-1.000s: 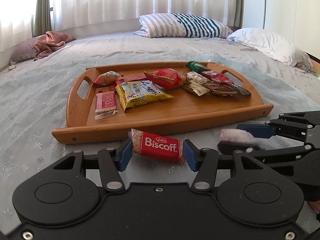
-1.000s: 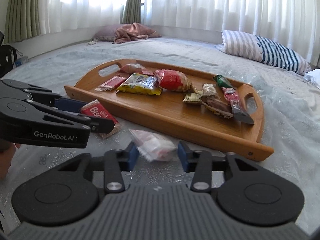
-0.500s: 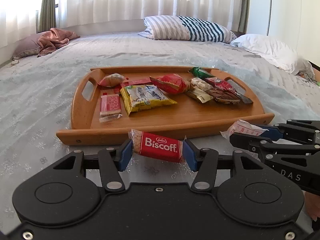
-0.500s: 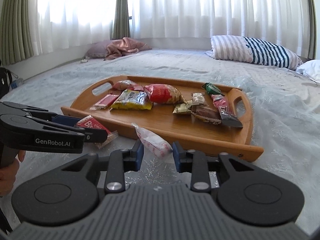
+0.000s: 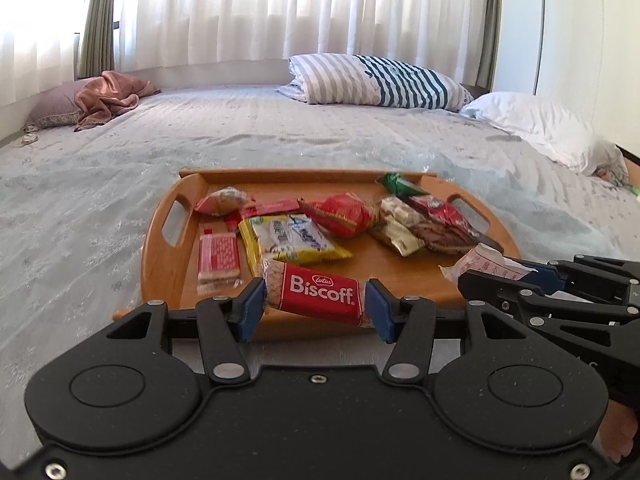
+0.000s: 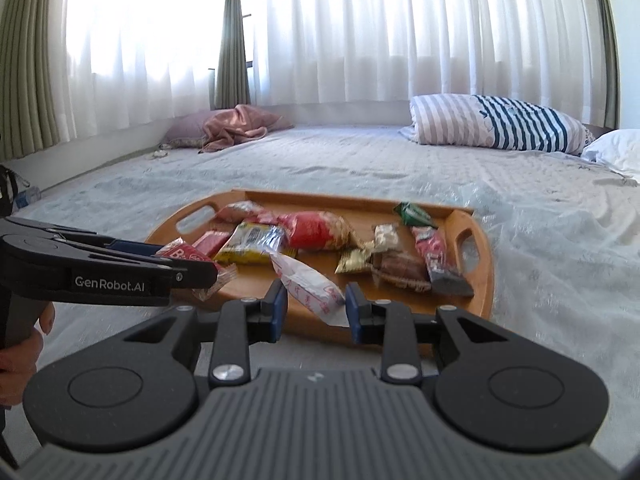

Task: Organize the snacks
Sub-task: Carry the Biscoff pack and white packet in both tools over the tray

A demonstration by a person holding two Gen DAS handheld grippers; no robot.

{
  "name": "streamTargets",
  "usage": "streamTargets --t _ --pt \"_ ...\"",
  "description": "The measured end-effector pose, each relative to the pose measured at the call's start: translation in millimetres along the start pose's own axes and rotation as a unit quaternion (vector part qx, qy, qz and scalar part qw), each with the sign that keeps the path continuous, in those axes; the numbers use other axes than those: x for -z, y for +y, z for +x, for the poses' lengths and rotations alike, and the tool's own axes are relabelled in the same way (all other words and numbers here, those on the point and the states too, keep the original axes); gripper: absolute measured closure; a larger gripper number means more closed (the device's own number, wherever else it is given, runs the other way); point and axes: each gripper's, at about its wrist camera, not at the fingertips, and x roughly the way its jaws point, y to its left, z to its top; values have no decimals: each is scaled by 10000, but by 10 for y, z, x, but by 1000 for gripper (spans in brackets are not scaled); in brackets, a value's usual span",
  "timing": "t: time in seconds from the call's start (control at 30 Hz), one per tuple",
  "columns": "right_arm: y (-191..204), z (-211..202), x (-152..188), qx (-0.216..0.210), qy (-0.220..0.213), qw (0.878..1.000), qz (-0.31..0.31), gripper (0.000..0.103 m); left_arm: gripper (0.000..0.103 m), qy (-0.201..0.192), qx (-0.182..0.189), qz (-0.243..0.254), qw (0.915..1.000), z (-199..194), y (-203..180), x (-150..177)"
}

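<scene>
From my left wrist camera I can read the Biscoff packet clamped crosswise between the left gripper pads, its long axis running pad to pad; my right camera shows only its end. My right gripper has just closed on the white wrapped snack, which angles forward-left, both just short of the wooden tray.
</scene>
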Motion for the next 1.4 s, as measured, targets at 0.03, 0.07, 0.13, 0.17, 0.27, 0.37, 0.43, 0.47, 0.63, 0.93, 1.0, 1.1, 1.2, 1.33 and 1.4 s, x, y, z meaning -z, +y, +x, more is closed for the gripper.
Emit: streamTargets --t 0.03,0.07,0.13,0.17,0.27,0.37,0.43,0.47,0.63,0.93,1.0,1.1,1.2,1.33,1.4 --pt "-10 27 -24 19 -15 10000 0 68 51 -20 -5 -4 10000 23 3 -32" --pt "-17 55 -53 40 -36 10000 -5 68 51 -45 -18 -11 10000 51 13 -69" --pt "-33 122 -127 78 -87 9999 -14 68 51 -109 -23 -26 9999 112 27 -165" --pt "-43 162 -168 95 -112 9999 -6 68 51 -153 -18 -43 9999 147 36 -221" --pt "-82 305 -279 192 -198 9996 22 68 51 -264 -29 -162 9995 272 65 -390" --pt "-124 464 -356 292 -271 9992 29 68 51 -324 -37 -284 9991 431 88 -532" --pt "-160 578 -410 295 -283 9991 57 68 51 -368 -107 -255 9989 549 89 -611" --pt "-176 634 -429 310 -272 9991 74 68 51 -380 -158 -222 9989 606 88 -648" --pt "-248 898 -482 419 -219 9988 133 68 51 -367 -259 -155 9989 932 107 -782" --pt "-299 1302 -476 699 -125 9973 181 68 51 -338 -400 -215 9984 1395 199 -801" --pt "-312 1371 -468 732 -100 9969 280 68 51 -330 -454 -228 9982 1455 225 -794" --pt "-356 1440 -460 681 -40 9962 537 68 51 -309 -513 -229 9979 1544 264 -780" --pt "-361 1435 -449 683 -58 9963 514 68 51 -264 -525 -270 9979 1616 301 -753" --pt "-355 1472 -416 737 49 9962 469 67 51 -220 -522 -331 9978 1659 324 -757" --pt "-361 1480 -419 734 69 9960 496 67 51 -164 -529 -353 9978 1682 330 -758"
